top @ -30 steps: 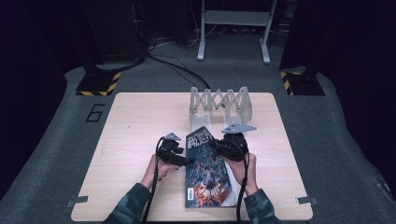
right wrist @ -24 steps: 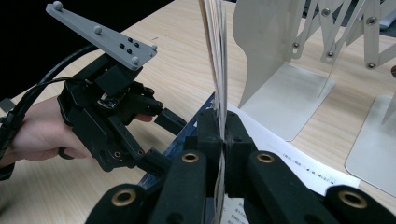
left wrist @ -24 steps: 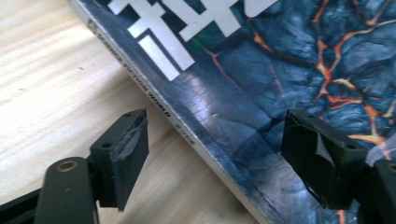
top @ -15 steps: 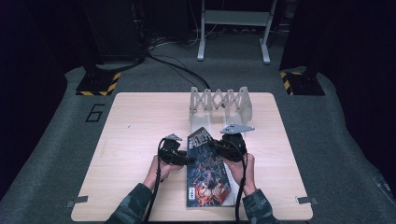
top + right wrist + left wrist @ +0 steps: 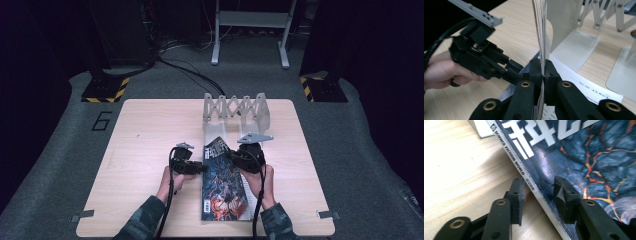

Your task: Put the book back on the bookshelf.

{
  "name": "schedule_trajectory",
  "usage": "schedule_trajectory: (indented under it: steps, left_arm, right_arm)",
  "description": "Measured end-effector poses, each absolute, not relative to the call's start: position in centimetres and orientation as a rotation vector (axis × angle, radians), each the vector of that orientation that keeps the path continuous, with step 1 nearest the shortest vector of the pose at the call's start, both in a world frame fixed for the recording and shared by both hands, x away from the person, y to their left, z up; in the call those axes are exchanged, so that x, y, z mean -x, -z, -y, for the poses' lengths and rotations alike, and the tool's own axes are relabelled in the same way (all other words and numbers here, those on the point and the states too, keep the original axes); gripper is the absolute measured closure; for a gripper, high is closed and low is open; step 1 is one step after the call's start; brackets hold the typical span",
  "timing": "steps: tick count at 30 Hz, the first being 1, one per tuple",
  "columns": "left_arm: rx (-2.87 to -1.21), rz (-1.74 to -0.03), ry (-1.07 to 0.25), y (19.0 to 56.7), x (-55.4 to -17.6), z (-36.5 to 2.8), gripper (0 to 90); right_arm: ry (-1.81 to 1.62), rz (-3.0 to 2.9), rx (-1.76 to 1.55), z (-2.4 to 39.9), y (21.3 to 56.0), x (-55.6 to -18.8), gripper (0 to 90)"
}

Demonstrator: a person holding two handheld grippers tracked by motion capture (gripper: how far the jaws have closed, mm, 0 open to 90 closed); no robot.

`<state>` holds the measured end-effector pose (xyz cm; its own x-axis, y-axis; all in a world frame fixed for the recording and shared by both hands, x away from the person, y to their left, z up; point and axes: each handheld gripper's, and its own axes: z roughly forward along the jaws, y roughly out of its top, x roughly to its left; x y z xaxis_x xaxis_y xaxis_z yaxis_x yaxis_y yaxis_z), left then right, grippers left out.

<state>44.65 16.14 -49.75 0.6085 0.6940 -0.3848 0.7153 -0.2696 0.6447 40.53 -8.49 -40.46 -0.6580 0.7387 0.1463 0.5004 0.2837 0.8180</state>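
A science-fiction magazine [image 5: 225, 185] with a dark blue and orange cover lies near the table's front edge, its right side lifted. My right gripper [image 5: 543, 72] is shut on the magazine's raised page edge [image 5: 541, 30]. My left gripper [image 5: 540, 195] straddles the magazine's spine [image 5: 524, 167], one jaw under it and one over the cover. Those jaws have just been closing, and a small gap still shows beside the spine. From above, the left gripper [image 5: 204, 168] sits at the magazine's left edge and the right gripper [image 5: 231, 155] near its top right.
A grey metal accordion file rack [image 5: 235, 107] stands on the wooden table [image 5: 145, 130] just beyond the magazine, its dividers [image 5: 571, 32] close behind the raised pages. Bare wood lies to the left and right. Cables and stand legs cross the floor behind.
Both hands and the magazine stay where they were. The left gripper's jaws look slightly narrower at the magazine's left edge.
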Motion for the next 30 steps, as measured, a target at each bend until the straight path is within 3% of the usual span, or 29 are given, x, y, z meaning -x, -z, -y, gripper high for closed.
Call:
schedule_trajectory:
  steps: [18, 26, 30]
  left_arm:
    - [-2.028, -1.078, -0.041, 49.3, -44.3, -15.9, 68.7]
    - [-2.024, -1.076, -0.060, 49.0, -44.1, -16.6, 70.9]
    - [-2.030, -1.083, -0.076, 49.0, -43.9, -16.9, 72.1]
  right_arm:
    - [-1.190, -2.314, -1.365, 10.7, 43.7, -42.2, 84.6]
    - [-1.134, -2.345, -1.460, 11.6, 45.6, -42.8, 79.5]
    - [-1.064, -2.371, -1.506, 11.6, 47.0, -43.2, 72.8]
